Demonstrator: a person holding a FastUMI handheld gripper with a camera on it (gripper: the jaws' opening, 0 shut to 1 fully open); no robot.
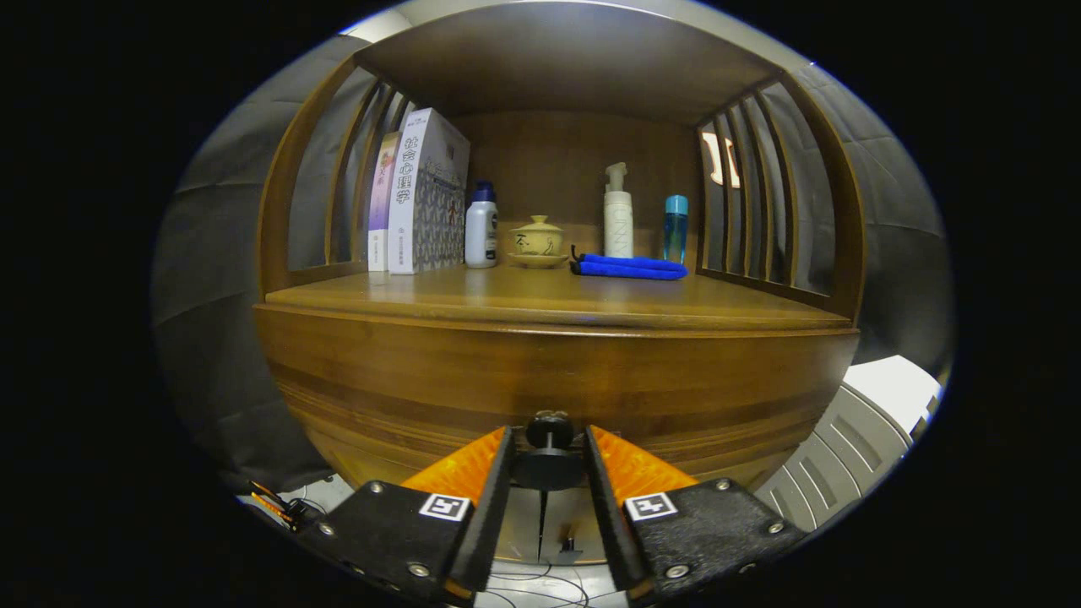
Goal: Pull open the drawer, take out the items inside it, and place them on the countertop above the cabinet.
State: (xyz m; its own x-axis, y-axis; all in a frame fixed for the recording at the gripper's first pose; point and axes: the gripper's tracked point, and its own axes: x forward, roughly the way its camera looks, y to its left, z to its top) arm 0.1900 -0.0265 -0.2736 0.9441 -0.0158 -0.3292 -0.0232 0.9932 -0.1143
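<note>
The wooden cabinet's drawer front spans the view just below the countertop. Its dark round knob sits between my two fingers, and both fingers press against the knob's wider base. My gripper is shut on the knob. The drawer front looks flush with the cabinet, and its inside is hidden.
At the back of the countertop stand two books, a white bottle with a blue cap, a yellow lidded cup, a white pump bottle, a blue bottle and a blue rolled cloth. Slatted sides and a top board enclose the shelf.
</note>
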